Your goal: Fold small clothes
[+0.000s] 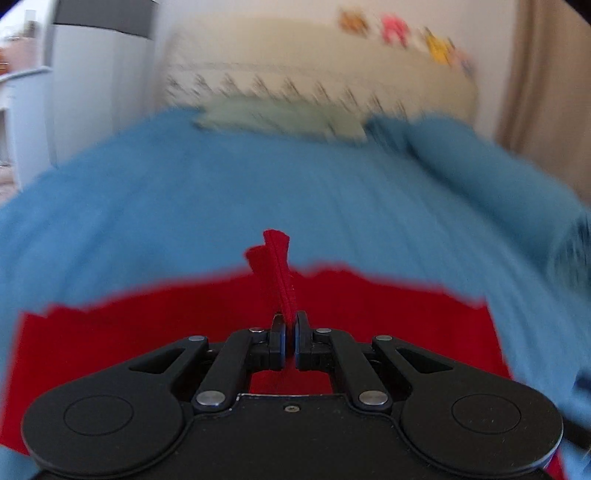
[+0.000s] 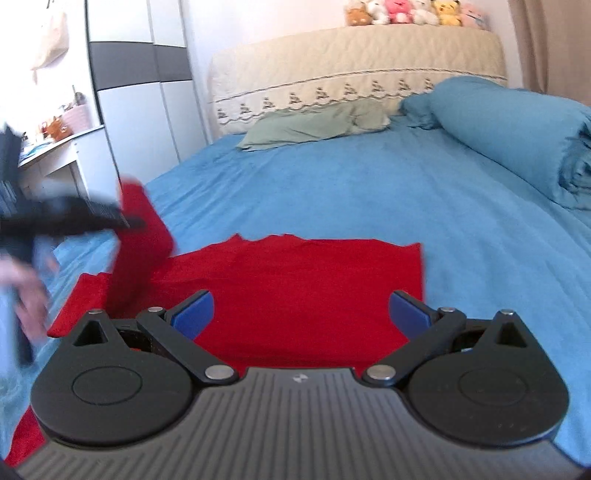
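Note:
A red garment (image 2: pixel 295 284) lies spread on the blue bed sheet (image 2: pixel 369 192). In the left wrist view my left gripper (image 1: pixel 290 317) is shut on a bunched fold of the red garment (image 1: pixel 277 266), which sticks up between its pads. The right wrist view shows that left gripper (image 2: pixel 125 218) at the left, blurred, lifting a red flap (image 2: pixel 140 236) off the bed, with a hand (image 2: pixel 26 295) behind it. My right gripper (image 2: pixel 301 314) hovers over the garment's near part, open, its blue pads (image 2: pixel 194 314) wide apart with nothing between them.
A rolled blue duvet (image 2: pixel 517 136) lies along the right side of the bed. A green pillow (image 2: pixel 314 125) rests by the beige headboard (image 2: pixel 351 70), with plush toys (image 2: pixel 413 13) on top. A white wardrobe (image 2: pixel 140 92) and shelf (image 2: pixel 55 147) stand at the left.

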Motion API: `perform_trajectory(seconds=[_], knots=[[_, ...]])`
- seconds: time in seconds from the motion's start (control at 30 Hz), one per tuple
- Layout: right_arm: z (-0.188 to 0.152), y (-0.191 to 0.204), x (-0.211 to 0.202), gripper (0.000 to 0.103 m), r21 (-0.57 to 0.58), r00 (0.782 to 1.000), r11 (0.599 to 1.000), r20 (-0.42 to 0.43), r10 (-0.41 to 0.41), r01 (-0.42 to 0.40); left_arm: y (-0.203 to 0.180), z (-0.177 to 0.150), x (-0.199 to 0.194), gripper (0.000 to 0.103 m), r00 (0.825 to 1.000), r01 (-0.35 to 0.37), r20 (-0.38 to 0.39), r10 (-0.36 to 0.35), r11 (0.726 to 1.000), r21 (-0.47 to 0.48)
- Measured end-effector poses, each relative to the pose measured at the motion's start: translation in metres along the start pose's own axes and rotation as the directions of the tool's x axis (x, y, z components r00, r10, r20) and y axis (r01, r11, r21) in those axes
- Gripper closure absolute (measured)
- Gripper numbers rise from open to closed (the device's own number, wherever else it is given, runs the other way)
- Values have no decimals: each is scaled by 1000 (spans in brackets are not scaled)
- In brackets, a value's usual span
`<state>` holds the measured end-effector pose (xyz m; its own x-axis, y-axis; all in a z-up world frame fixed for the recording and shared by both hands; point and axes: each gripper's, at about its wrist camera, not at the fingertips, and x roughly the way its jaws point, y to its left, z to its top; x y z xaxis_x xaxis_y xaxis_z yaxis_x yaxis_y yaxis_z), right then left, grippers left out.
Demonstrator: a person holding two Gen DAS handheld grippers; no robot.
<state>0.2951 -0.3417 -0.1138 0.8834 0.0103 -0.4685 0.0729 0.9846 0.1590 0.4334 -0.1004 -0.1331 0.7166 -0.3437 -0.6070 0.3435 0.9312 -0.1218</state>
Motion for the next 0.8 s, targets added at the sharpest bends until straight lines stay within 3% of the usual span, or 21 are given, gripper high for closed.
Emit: perform_trajectory(seconds=[0.13, 0.3, 0.33, 0.43, 0.47, 0.57, 0.7, 0.8], knots=[[-5, -28, 1, 0, 48, 1000, 999, -21, -2, 3, -27, -27, 19, 99, 999, -3, -46, 8, 993, 114], [-15, -43, 4, 0, 90, 999, 996, -32, 12, -9, -28, -41, 30, 98, 997, 3, -75, 6, 992, 124], [-16, -45, 5, 0, 93, 999, 996, -34, 14, -11, -25, -43, 29, 90, 997, 10, -75, -1, 992, 126], [-17, -43, 8, 0, 101, 999, 995, -37, 23, -19, -20, -36, 16, 24, 997, 57, -55, -51, 991, 121], [-16, -42, 8, 0, 102, 999, 994, -37, 26, -22, -15, -31, 11, 13, 998, 66, -25, -63, 990, 124], [-8, -40, 10, 0, 91, 998, 995, -44, 49, -45, 2, -19, -19, 0, 998, 46, 46, -54, 988, 150], [9, -22, 17, 0, 40, 993, 995, -75, 91, -89, 53, -4, -53, 0, 996, -70, 71, 62, 991, 110], [15, 1, 36, 0, 40, 981, 991, -147, 130, -125, 97, -2, -63, 0, 989, -134, 64, 130, 989, 59]])
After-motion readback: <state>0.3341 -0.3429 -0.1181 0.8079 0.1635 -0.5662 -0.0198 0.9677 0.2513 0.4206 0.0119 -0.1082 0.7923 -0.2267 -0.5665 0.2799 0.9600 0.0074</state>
